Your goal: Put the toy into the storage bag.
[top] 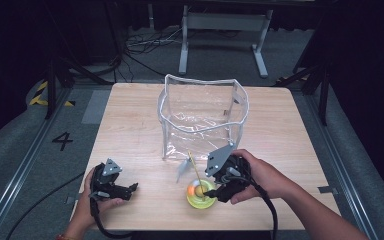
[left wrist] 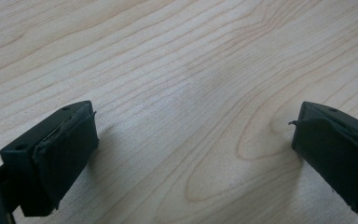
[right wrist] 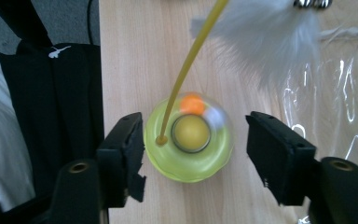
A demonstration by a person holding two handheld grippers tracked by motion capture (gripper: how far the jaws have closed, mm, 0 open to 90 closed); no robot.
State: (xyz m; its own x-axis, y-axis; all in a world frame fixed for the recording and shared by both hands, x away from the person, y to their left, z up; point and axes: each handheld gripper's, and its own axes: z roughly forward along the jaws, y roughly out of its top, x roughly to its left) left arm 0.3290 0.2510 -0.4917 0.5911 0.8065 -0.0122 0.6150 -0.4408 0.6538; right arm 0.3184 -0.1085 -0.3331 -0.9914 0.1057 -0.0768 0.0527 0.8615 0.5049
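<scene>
Item: cat toy (right wrist: 189, 140). Round yellow-green translucent base with a yellow hub at its middle and small orange and whitish balls, blurred, on the ring around it. A thin yellow wand (right wrist: 191, 60) rises from a socket on the base rim and ends in a white feather tuft (right wrist: 270, 39) at the upper right of the right gripper view. In the high view the toy (top: 201, 194) sits low and just right of centre, on the near edge of the wooden table (top: 130, 125).

Right gripper (right wrist: 193, 147): straddles the base, one jaw at either side. Jaws spread; the left pad is at or nearly at the base rim, the right pad stands clear. No pinch yet. In the high view it (top: 220, 192) sits low centre-right.

Clear plastic bag (top: 202, 117): stands open-mouthed at the centre of the high view, just above the toy.

Left gripper (left wrist: 191, 154): jaws spread wide over bare wood, nothing between them. Lower left of the high view (top: 130, 189), well apart from the toy.

Step in hand, as judged: closing on the base for pick-up. Next move calls for a centred squeeze across the base, then a lift that keeps the wand and feather clear of the bag's rim.
</scene>
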